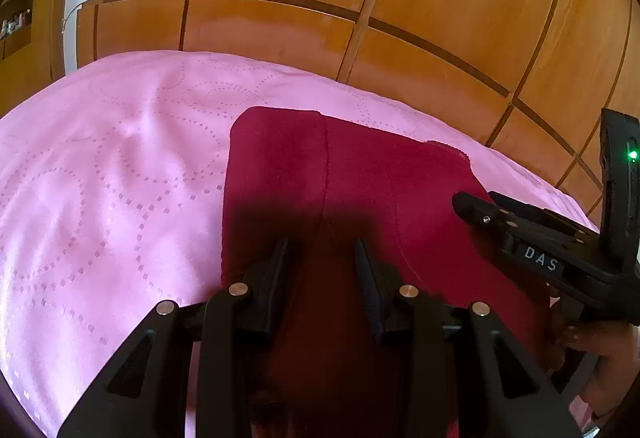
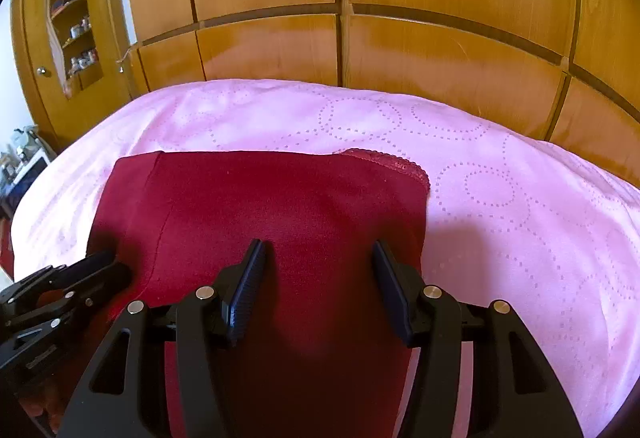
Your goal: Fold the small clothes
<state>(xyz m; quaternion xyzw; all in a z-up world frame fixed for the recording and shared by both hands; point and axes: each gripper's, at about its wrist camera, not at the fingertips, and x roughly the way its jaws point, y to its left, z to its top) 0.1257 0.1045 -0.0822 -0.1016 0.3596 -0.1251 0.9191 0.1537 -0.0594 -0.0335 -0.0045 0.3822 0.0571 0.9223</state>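
Garment (image 1: 320, 177): it lies flat on the bedspread (image 1: 120, 177), at your 12 o'clock.
Left gripper (image 1: 322, 250): your jaws stand apart over the garment's near part.
Right gripper (image 2: 318, 254): at your 3 o'clock from the left one, also over the garment.
Wardrobe (image 2: 340, 37): it stands behind the bed.
Shelf cabinet (image 2: 68, 29): at your 10 o'clock, beside the wardrobe.

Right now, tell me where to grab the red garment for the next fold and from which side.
Take the red garment at its far right corner, by the lace trim, coming in from the right over the pink bedspread. That edge lies flat and exposed, nothing on it. The right gripper is open above the cloth and nearest; the left gripper, also open, sits over the middle seam.
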